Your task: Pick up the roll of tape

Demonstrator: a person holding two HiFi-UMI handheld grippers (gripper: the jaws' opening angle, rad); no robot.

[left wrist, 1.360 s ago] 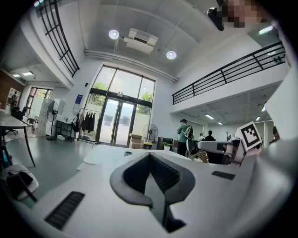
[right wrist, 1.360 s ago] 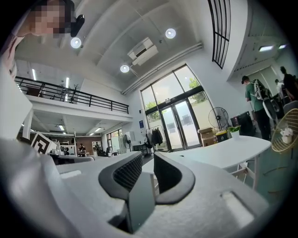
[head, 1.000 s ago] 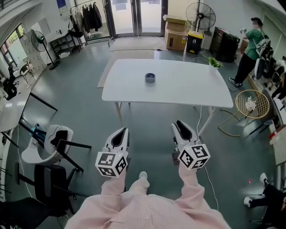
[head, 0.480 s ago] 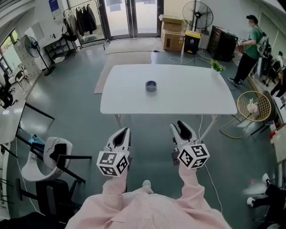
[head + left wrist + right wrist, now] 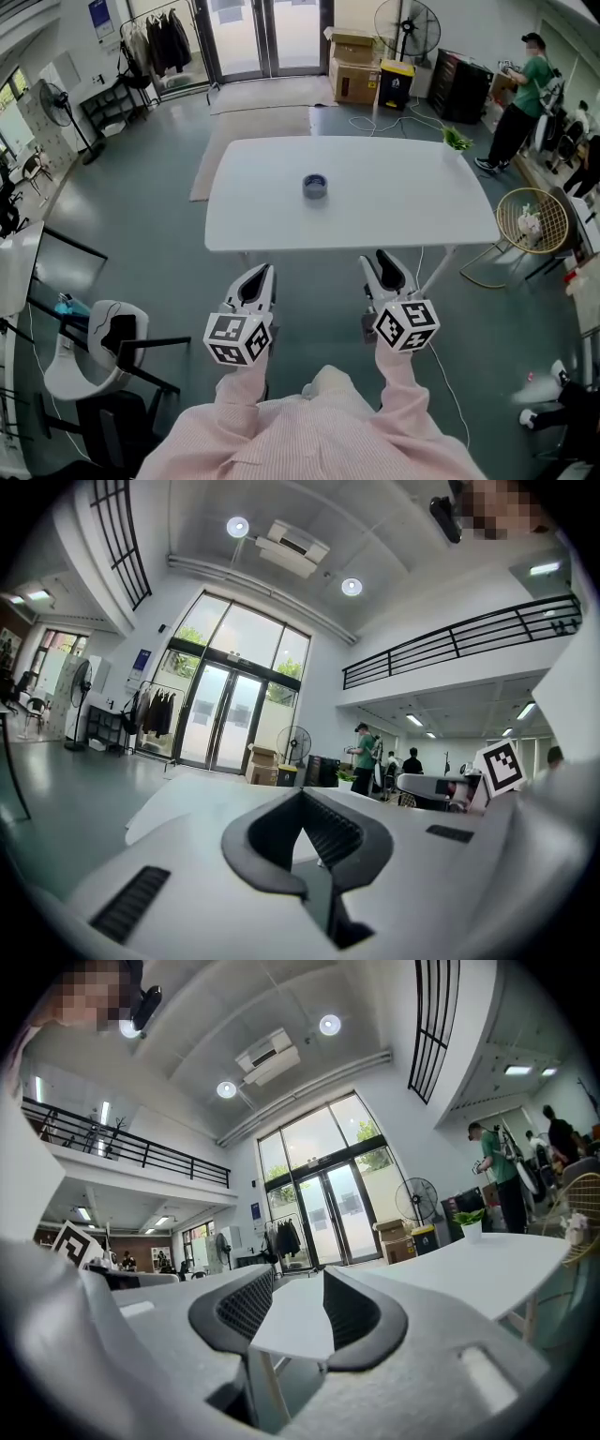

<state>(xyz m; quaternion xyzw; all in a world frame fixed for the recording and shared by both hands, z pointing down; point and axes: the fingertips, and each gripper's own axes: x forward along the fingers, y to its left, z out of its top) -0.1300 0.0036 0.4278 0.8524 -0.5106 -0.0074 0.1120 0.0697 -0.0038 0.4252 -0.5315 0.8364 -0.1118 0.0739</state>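
Observation:
The roll of tape (image 5: pixel 315 186), a small blue-grey ring, lies flat near the middle of the white table (image 5: pixel 403 202). Both grippers are held side by side, level, just short of the table's near edge, well apart from the tape. My left gripper (image 5: pixel 262 275) (image 5: pixel 302 796) has its fingertips meeting, with nothing in them. On my right gripper (image 5: pixel 382 262) (image 5: pixel 298 1274) the jaws have just been opening and now stand apart, with only the table's top seen between them. Neither gripper view shows the tape.
A small green plant (image 5: pixel 455 139) stands at the table's far right corner. A wire basket chair (image 5: pixel 530 220) and a floor cable are on the right, office chairs (image 5: pixel 98 328) on the left. Behind are cardboard boxes (image 5: pixel 352 66), a fan (image 5: pixel 406 23) and a person in green (image 5: pixel 525 84).
The table has come closer in the head view, and its near edge now lies just ahead of both grippers' tips. The tape has not moved on the table.

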